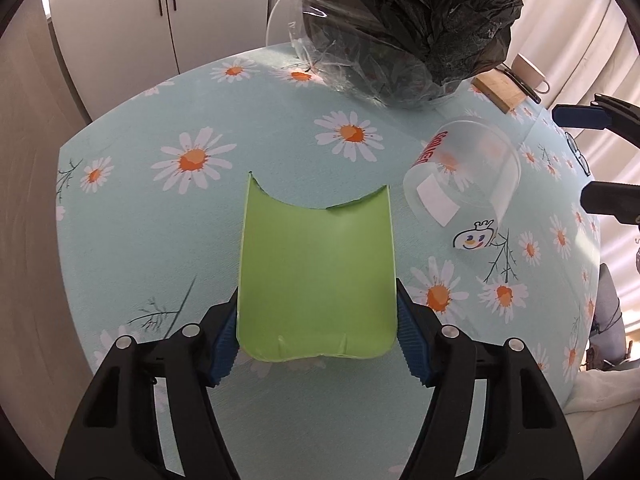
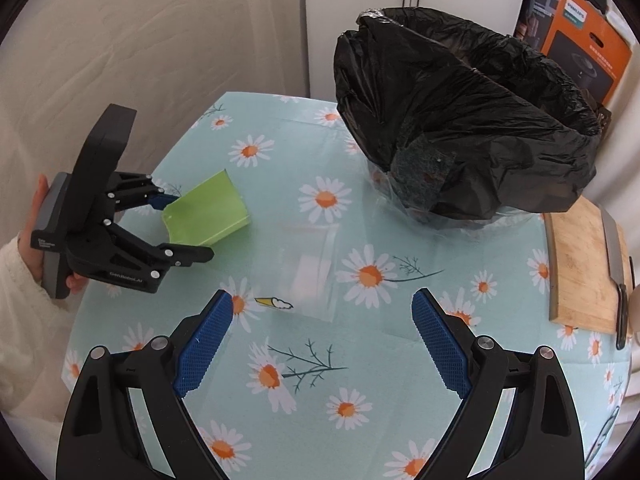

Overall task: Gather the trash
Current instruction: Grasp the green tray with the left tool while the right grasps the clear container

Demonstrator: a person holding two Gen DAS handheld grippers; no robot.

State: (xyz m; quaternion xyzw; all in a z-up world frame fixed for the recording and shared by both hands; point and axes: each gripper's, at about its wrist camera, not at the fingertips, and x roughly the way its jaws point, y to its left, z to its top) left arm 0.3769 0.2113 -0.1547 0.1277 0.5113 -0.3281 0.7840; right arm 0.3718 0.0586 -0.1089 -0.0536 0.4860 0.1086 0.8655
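Observation:
My left gripper [image 1: 316, 344] is shut on a torn green paper cup piece [image 1: 316, 280], holding it by both sides just above the daisy tablecloth; it also shows in the right wrist view [image 2: 208, 212], held by the left gripper [image 2: 184, 228]. A clear plastic cup [image 1: 460, 176] with red lettering lies on its side to the right; it looks faint in the right wrist view [image 2: 312, 268]. My right gripper [image 2: 320, 344] is open and empty, just in front of that clear cup. A bin lined with a black bag [image 2: 464, 128] stands at the back; it also shows in the left wrist view [image 1: 404, 32].
A wooden cutting board [image 2: 580, 272] with a knife [image 2: 616, 264] lies at the table's right edge. A white mug [image 1: 528, 72] stands beyond it. An orange box [image 2: 580, 36] sits behind the bin. The round table [image 1: 160, 240] drops off on the left.

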